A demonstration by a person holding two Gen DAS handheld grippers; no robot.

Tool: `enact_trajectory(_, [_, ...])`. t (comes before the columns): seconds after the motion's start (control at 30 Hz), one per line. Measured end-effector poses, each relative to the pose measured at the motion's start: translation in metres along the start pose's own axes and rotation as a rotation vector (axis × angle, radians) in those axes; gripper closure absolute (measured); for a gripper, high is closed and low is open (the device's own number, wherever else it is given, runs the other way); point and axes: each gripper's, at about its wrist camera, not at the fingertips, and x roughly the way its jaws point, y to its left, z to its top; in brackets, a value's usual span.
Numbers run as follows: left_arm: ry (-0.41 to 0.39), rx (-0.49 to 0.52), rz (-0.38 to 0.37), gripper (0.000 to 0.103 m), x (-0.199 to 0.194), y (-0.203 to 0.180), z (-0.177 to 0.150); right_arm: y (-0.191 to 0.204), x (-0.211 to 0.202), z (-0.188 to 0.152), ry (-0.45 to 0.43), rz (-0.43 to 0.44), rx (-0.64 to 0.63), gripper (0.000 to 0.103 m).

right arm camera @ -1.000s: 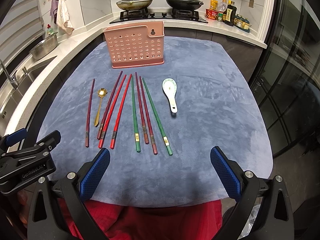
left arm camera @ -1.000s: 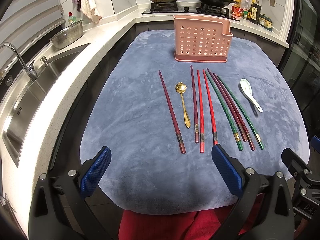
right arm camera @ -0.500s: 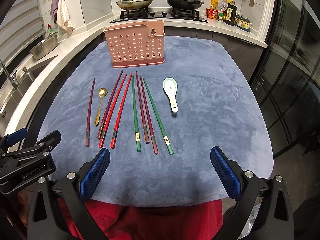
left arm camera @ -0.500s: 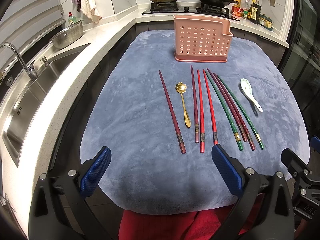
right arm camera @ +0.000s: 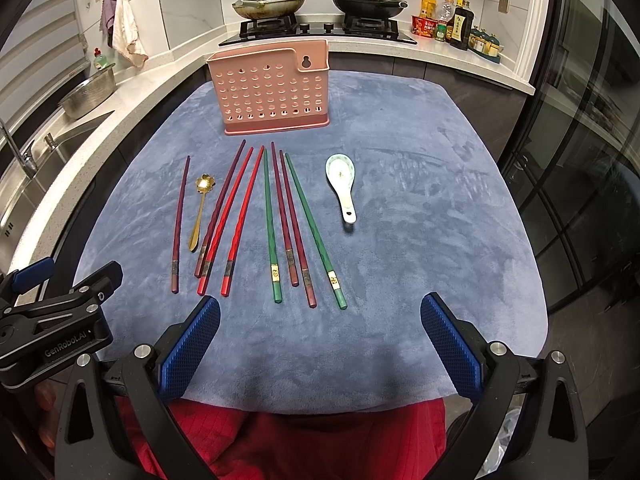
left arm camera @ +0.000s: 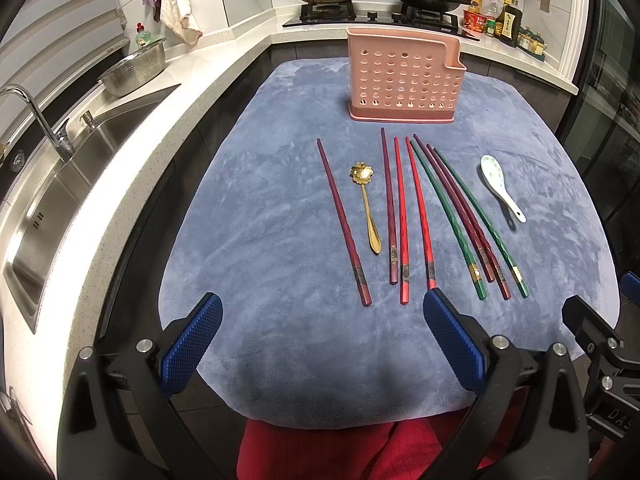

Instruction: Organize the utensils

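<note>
A pink perforated utensil holder stands upright at the far side of a grey-blue mat. In front of it lie several chopsticks in a row: maroon, red and green. A gold spoon lies among the left ones. A white ceramic spoon lies to the right. My left gripper and right gripper are both open and empty, held above the mat's near edge.
A steel sink with a tap and a metal colander are on the white counter to the left. A stove with two lidded pans and bottles stands behind. Glass doors are at the right.
</note>
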Motion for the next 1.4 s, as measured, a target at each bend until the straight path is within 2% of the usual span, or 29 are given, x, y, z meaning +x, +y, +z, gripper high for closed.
enact_trajectory(0.97, [0.004,-0.002,0.001,0.007,0.001,0.001,-0.001,-0.001,0.001,0.000,0.003,0.002,-0.001,0.007])
enact_trajectory(1.13, [0.020,-0.025,0.002,0.007,0.011,0.002,-0.003,-0.001,0.008,-0.002,0.009,0.005,0.009,0.007])
enact_trajectory(1.4, [0.050,-0.082,-0.009,0.007,0.044,0.011,0.011,-0.012,0.029,0.005,0.029,0.017,0.042,0.007])
